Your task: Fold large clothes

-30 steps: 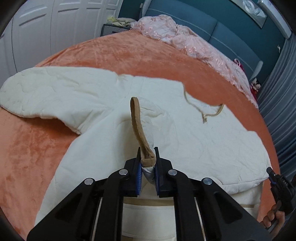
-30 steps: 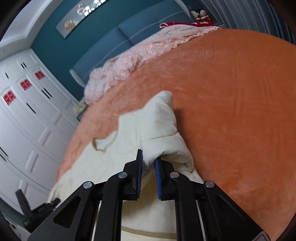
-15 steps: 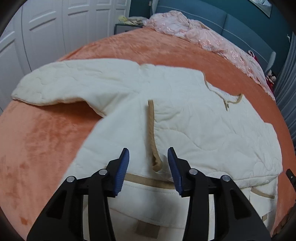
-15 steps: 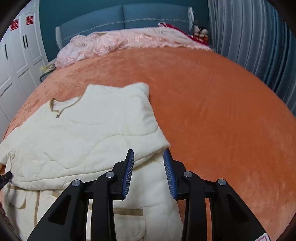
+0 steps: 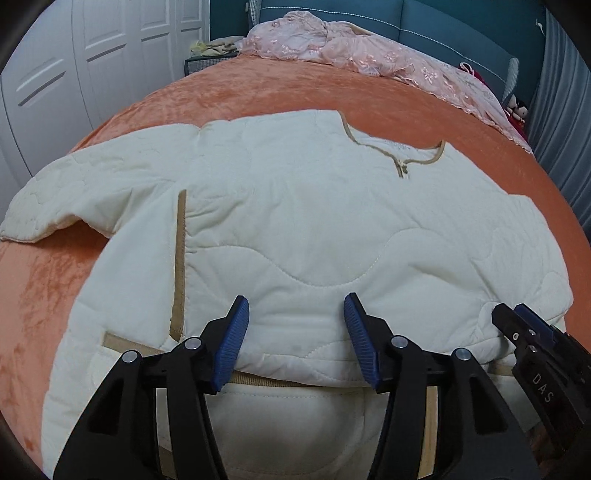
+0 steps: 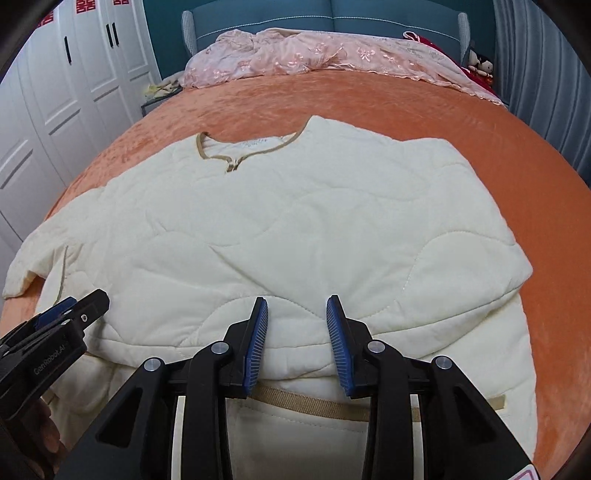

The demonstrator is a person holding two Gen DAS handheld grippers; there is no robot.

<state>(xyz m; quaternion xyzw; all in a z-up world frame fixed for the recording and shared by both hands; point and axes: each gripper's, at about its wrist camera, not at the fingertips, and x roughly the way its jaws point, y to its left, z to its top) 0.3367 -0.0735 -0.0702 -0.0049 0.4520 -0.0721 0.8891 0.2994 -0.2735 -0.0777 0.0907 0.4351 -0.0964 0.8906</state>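
A cream quilted jacket point(image 5: 295, 221) point(image 6: 295, 221) lies flat on the orange bed point(image 5: 258, 92), tan-trimmed neckline point(image 5: 399, 162) at the far side. One sleeve is folded across the body, its tan cuff point(image 5: 181, 258) lying flat. The other sleeve point(image 5: 74, 192) spreads out to the left. My left gripper point(image 5: 296, 301) hovers over the folded edge near the hem, jaws opening, nothing pinched between them. My right gripper point(image 6: 297, 299) is open over the same edge further right, pads clear of the fabric. Each gripper shows in the other's view: right gripper point(image 5: 517, 321), left gripper point(image 6: 85, 306).
A pink lace cover point(image 5: 351, 48) is heaped at the head of the bed against the blue headboard point(image 6: 332, 14). White wardrobe doors point(image 5: 92, 55) stand to the left, grey curtains point(image 6: 546, 74) to the right. Bare orange blanket point(image 6: 480, 147) surrounds the jacket.
Both grippers have let go: the left released the tan cuff, the right the folded sleeve. The sleeve now lies flat on the body. Both jaws opened and drew back toward the hem.
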